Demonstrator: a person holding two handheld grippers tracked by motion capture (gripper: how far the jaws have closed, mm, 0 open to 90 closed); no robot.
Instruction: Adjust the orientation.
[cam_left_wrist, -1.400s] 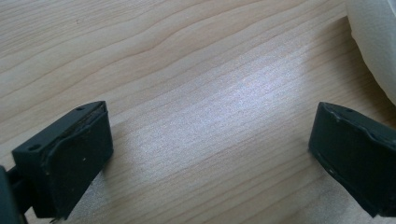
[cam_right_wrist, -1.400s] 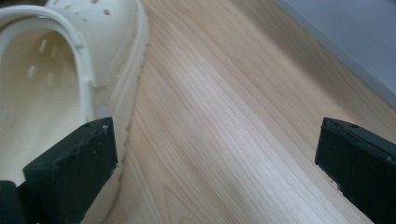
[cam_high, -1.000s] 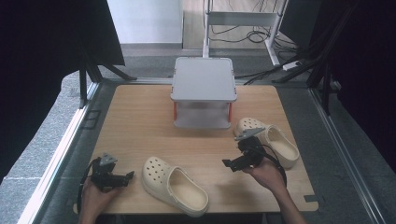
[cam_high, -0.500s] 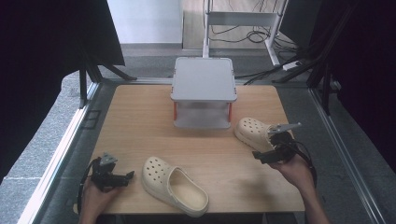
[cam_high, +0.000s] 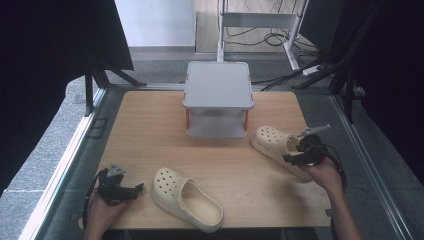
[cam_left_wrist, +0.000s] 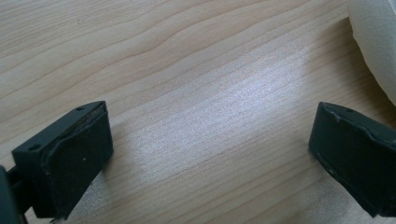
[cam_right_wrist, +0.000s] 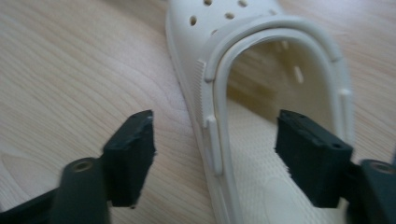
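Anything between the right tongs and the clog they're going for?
Nothing visible. The right tongs already straddle one side wall of the clog, one jaw outside on the table, one inside the opening. They have just been closing; the pads do not press it yet.

Matt foam clog (cam_right_wrist: 261, 154), wood-grain table (cam_high: 150, 135)

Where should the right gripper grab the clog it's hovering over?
Grip the side wall of the right clog at the heel opening, coming from above. The right gripper, jaws just closing, already straddles that thin upright rim, one jaw inside, one outside; pads not yet touching.
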